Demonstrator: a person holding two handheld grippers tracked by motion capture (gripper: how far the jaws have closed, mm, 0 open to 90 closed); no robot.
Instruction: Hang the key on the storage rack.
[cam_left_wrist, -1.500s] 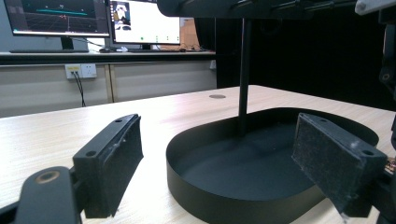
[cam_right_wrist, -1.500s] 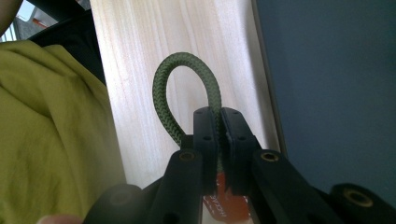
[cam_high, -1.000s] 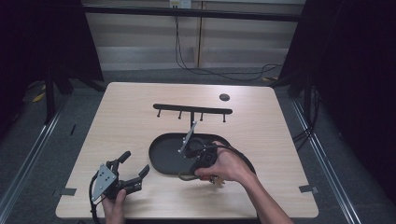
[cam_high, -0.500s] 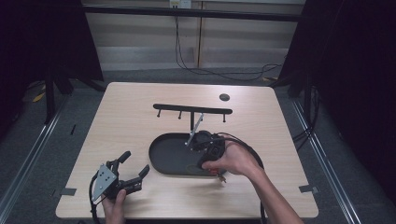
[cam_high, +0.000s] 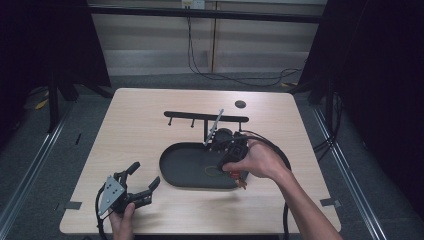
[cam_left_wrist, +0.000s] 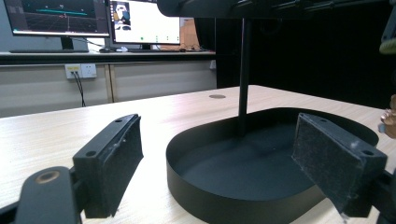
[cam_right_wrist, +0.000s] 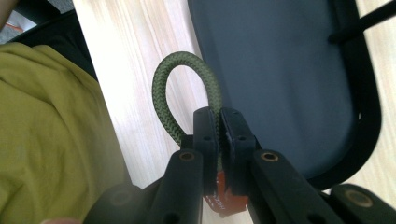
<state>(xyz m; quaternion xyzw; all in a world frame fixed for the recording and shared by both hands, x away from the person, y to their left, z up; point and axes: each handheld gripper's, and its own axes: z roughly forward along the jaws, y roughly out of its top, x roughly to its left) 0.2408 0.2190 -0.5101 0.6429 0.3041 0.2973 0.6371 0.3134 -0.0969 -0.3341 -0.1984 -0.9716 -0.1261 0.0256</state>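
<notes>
Gripping green cord loop, right gripper over black tray.

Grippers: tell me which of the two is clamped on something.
The right gripper, held over the black tray: its jaws are pressed shut on a green cord loop. The left gripper, near the table's front edge, has its jaws spread wide with nothing between them.

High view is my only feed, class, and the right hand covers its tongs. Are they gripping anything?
Observer: Yes. The right tongs are shut on a green braided cord loop.
Operator: Anything else attached to it?
Observer: A red piece shows just beneath the jaws.
Operator: What do the left tongs face?
Observer: The left tongs, open, look straight at the black oval tray and its upright post.
</notes>
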